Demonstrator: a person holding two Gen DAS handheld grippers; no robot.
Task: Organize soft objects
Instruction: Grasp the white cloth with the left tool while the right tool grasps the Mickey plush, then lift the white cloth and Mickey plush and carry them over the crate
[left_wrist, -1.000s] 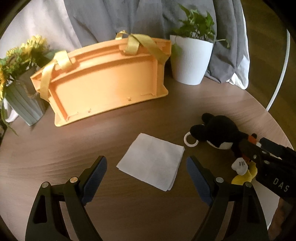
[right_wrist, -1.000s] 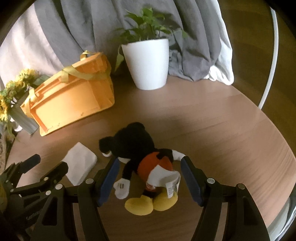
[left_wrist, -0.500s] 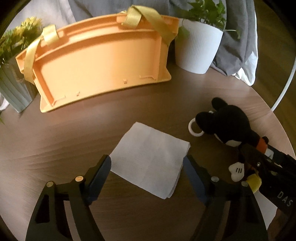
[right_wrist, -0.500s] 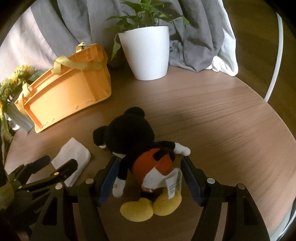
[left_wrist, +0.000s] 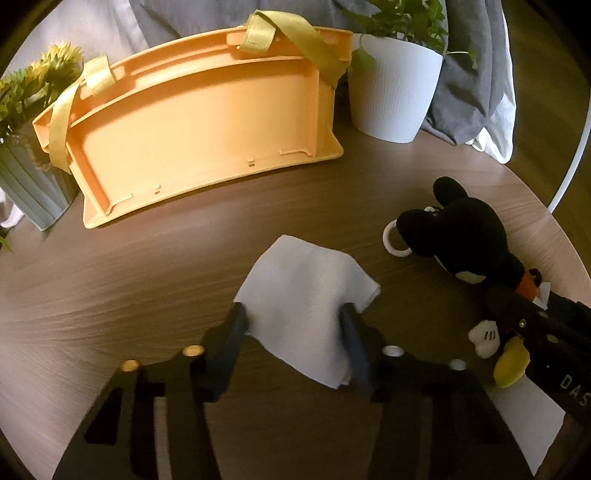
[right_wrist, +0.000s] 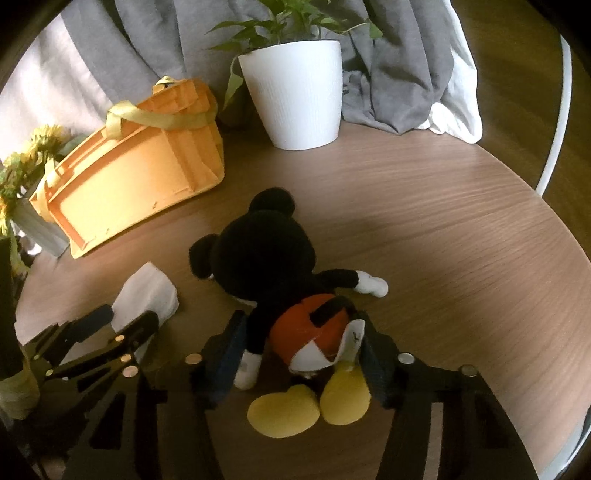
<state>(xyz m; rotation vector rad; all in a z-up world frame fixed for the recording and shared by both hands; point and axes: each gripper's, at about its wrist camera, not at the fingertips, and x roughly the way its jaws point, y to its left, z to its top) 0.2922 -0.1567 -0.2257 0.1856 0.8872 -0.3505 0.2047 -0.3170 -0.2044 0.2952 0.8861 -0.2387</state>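
Observation:
A white folded cloth (left_wrist: 303, 288) lies mid-table, bunched and puckered between the pads of my left gripper (left_wrist: 293, 325). Its jaws are closing and press on the cloth's two sides. A plush mouse (right_wrist: 266, 254) with a black head, orange shorts and yellow feet lies face down to the right. My right gripper (right_wrist: 303, 347) straddles its torso, jaws closing. The left pad touches the toy's arm and the right pad its white tag. In the left wrist view the plush mouse (left_wrist: 458, 236) lies at the right, with the right gripper (left_wrist: 532, 325) over its lower body.
An orange basket (left_wrist: 203, 122) with yellow straps lies on its side at the back. A white plant pot (left_wrist: 391, 96) stands to its right and a grey vase (left_wrist: 29, 184) of yellow flowers to its left. A white ring (left_wrist: 393, 243) lies by the toy's head. Grey fabric (right_wrist: 388, 74) hangs behind the round table (right_wrist: 443, 240).
The left gripper sank toward the cloth and its jaws narrowed onto it, so the flat cloth bunched up. The right jaws narrowed around the plush mouse.

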